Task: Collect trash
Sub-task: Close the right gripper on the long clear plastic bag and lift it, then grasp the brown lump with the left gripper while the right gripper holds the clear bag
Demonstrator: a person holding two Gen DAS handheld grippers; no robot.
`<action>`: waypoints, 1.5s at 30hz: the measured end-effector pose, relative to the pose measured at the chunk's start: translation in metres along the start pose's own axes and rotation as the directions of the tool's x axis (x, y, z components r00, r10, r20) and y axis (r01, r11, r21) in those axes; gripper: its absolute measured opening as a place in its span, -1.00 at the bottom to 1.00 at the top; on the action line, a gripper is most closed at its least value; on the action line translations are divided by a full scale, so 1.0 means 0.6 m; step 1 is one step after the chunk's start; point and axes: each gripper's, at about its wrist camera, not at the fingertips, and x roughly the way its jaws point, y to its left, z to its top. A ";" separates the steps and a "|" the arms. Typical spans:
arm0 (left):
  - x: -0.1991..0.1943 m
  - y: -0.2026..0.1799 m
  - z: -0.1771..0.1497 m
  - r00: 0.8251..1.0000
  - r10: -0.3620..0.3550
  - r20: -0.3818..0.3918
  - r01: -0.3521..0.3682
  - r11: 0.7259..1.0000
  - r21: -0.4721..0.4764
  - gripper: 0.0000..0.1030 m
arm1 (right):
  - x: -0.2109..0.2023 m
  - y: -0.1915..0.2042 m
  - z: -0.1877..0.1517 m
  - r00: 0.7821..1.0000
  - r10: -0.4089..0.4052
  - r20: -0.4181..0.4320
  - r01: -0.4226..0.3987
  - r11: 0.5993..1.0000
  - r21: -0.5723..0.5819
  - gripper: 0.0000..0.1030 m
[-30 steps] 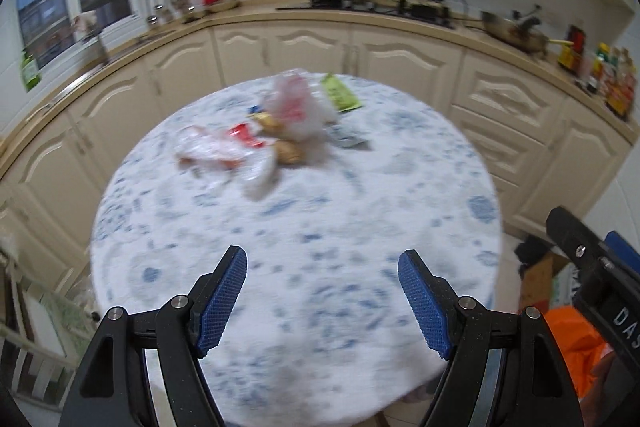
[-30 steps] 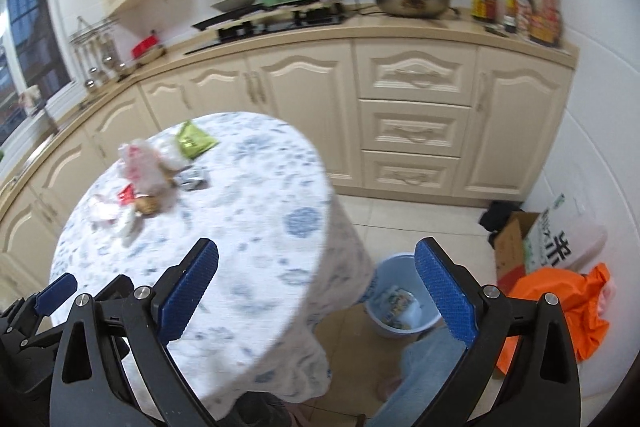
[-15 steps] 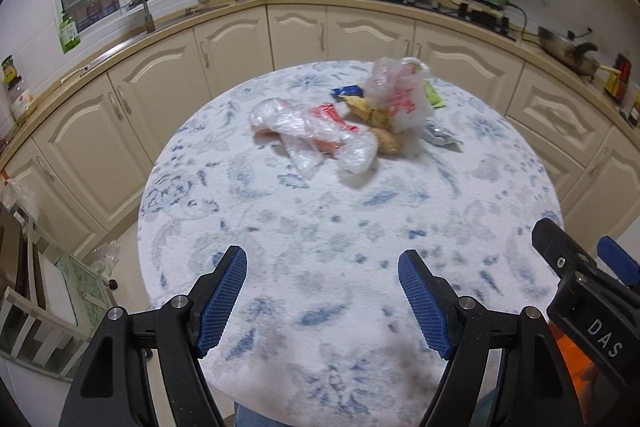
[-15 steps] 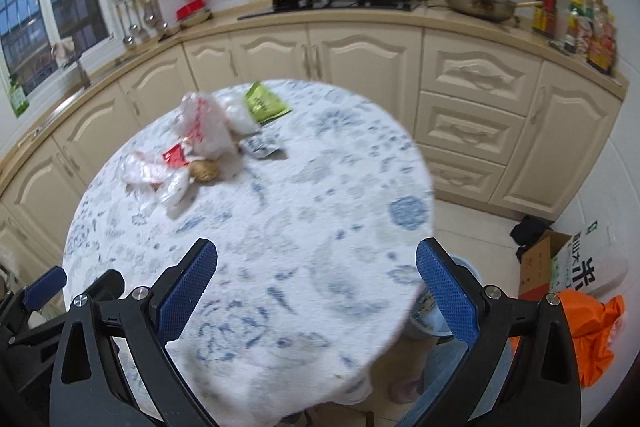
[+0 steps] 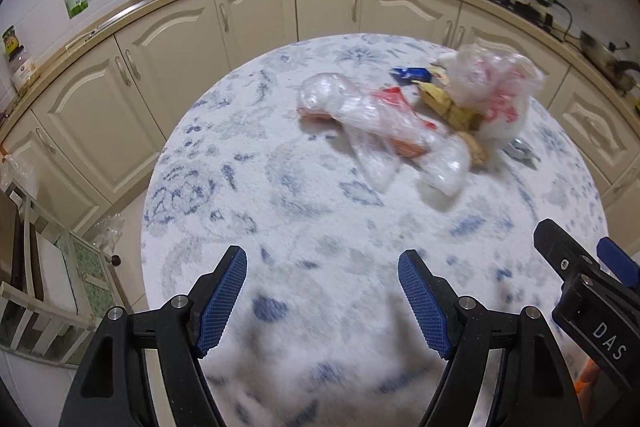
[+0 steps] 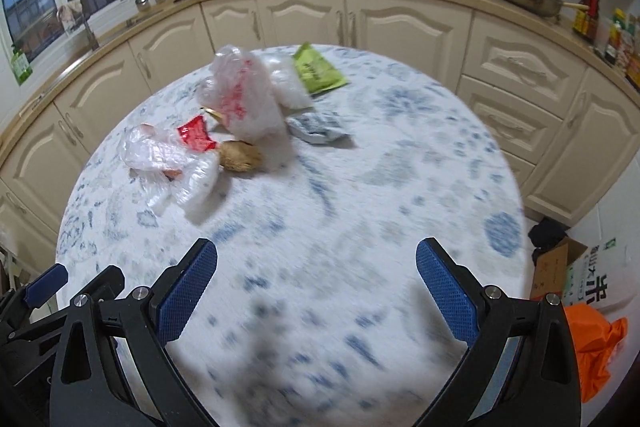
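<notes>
Only from the right wrist: green packet (image 6: 318,74) behind trash.

White letters "DAS" stand on the right gripper (image 5: 600,311) body seen at the left-wrist view's lower right edge.

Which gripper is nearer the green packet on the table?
Right, as far as the views show. The right gripper hangs open over the near tablecloth, facing the green packet beyond the bags. The left gripper sits further left; its view hides the packet.
</notes>
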 end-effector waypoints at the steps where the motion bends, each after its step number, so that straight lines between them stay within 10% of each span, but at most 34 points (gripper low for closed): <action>1: 0.009 0.007 0.008 1.000 0.003 -0.004 -0.003 1.000 -0.005 0.45 | 0.008 0.012 0.007 1.000 0.015 -0.003 -0.015 1.000 -0.013 0.96; 15: 0.158 0.105 0.123 0.994 0.004 -0.109 -0.010 0.999 -0.051 0.45 | 0.105 0.152 0.079 0.995 0.062 -0.079 -0.076 0.981 -0.180 0.76; 28: 0.213 0.152 0.151 0.989 -0.004 -0.147 -0.006 0.998 -0.065 0.45 | 0.192 0.252 0.094 0.977 0.082 -0.197 -0.166 0.871 -0.463 -0.02; 32: 0.213 0.153 0.151 0.989 -0.010 -0.149 0.003 0.999 -0.050 0.44 | 0.191 0.264 0.092 0.955 0.148 -0.256 -0.252 0.860 -0.443 -0.39; 39: 0.205 0.174 0.152 0.986 -0.010 -0.166 0.002 0.999 -0.047 0.44 | 0.199 0.277 0.092 0.962 0.145 -0.231 -0.235 0.871 -0.431 -0.09; 45: 0.188 0.162 0.157 0.988 -0.020 -0.156 0.020 1.000 -0.001 0.41 | 0.183 0.263 0.086 0.964 0.165 -0.207 -0.232 0.903 -0.361 -0.44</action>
